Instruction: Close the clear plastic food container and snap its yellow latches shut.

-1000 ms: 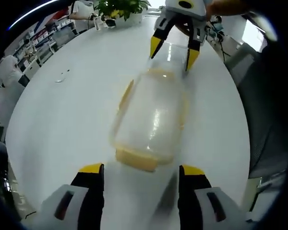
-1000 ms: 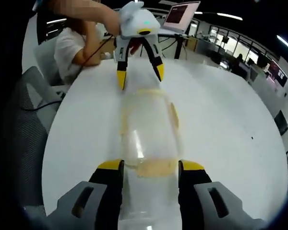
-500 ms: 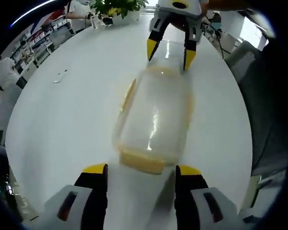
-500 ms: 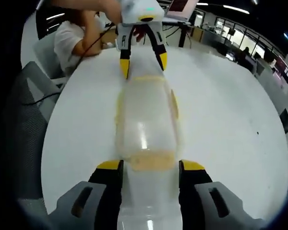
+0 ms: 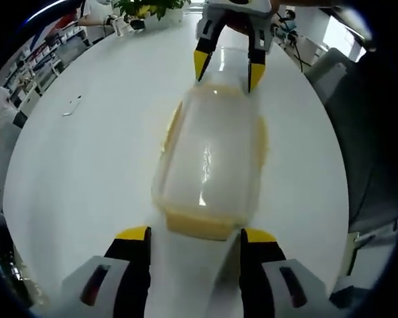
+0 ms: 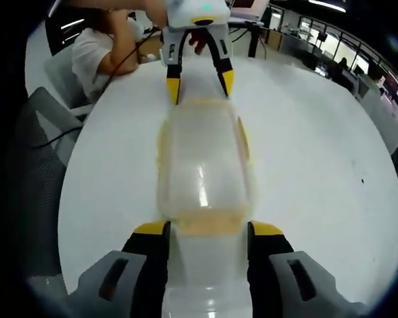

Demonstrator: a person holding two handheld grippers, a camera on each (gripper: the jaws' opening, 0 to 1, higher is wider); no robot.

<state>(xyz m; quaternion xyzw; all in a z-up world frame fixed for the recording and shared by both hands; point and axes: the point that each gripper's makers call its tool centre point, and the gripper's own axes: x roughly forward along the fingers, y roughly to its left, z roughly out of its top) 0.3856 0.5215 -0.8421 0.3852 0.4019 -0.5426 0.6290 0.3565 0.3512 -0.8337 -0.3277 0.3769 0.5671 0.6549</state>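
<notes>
A clear plastic food container [image 5: 212,156] with its lid on lies lengthwise on the round white table [image 5: 86,165], also seen as the container [image 6: 202,165]. Yellow latches run along its sides and ends; one end latch [image 5: 196,222] lies just ahead of my left gripper [image 5: 194,238], which is open and straddles that end. My right gripper [image 6: 202,232] is open at the opposite end, by the end latch [image 6: 209,222]. Each gripper appears across the container in the other view: right gripper [image 5: 223,69], left gripper [image 6: 198,89].
A potted plant [image 5: 146,8] stands at the table's far edge. A small white scrap [image 5: 71,106] lies on the table to the left. A seated person [image 6: 106,56] and a grey chair [image 6: 43,126] are beside the table, a laptop [image 6: 249,6] behind.
Both grippers have closed in on the container's two ends; the far gripper sits nearer in each view and the container looks larger. Jaws stayed open.
</notes>
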